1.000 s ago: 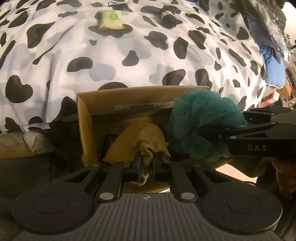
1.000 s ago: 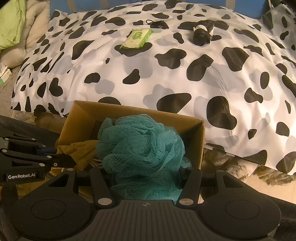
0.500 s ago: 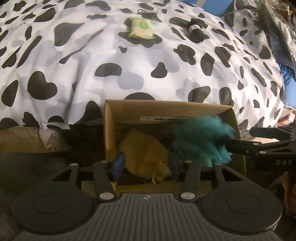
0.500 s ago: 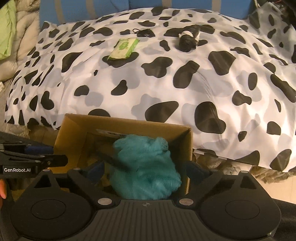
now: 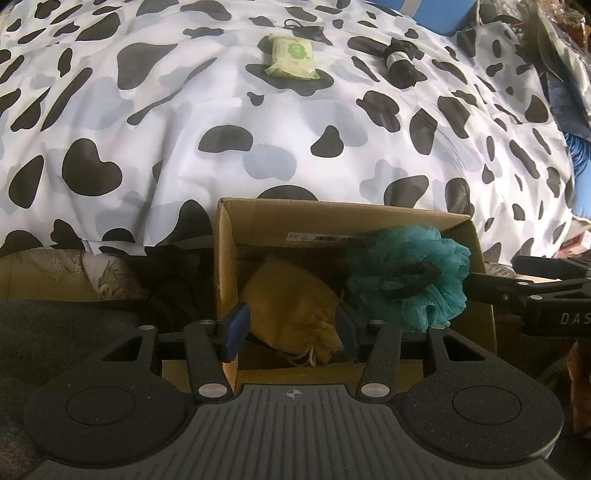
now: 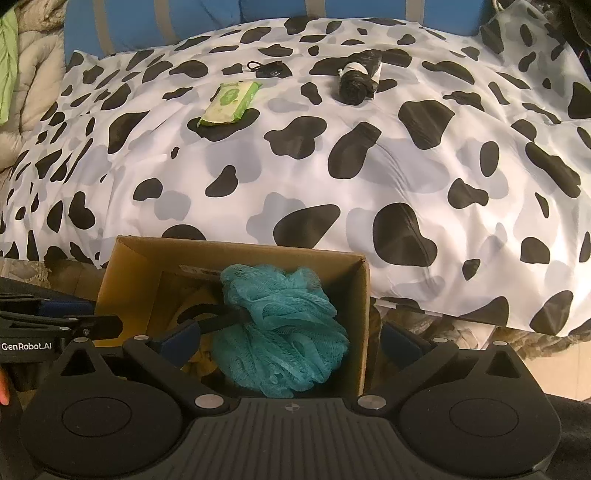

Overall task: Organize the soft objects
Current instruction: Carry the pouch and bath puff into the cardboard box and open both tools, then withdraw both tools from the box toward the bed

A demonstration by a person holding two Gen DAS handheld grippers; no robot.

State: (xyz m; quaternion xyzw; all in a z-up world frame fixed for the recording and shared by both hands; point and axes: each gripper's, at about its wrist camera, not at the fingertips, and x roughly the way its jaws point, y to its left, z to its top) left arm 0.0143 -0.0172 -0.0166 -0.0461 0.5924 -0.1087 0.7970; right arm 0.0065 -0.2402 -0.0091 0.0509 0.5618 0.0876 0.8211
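My left gripper (image 5: 291, 328) hangs over the box (image 5: 225, 266) at lower centre of its view, jaws parted with the yellow pouch (image 5: 291, 306) lying between the blue pads (image 5: 236, 326) — the pads sit just clear of it, so nothing is gripped. My right gripper (image 6: 290, 341) has just been spreading its jaws and now stands wide apart, the teal loofah (image 6: 284, 332) loose between them in the box, untouched.

The left view shows the pouch whole, drawstring end toward me, with the loofah at its right against the box's right wall. In the right view the loofah fills the middle of the box and hides nearly all of the pouch; only a dim yellow patch shows left of it.

Both views carry the cow-print cover (image 6: 369, 177) above the box, with a green packet (image 6: 231, 101) and a dark roll (image 6: 356, 83) near the top. Only the right view reaches the blue strip (image 6: 258, 14) beyond — and a fingertip (image 6: 3, 391) at its lower left edge.
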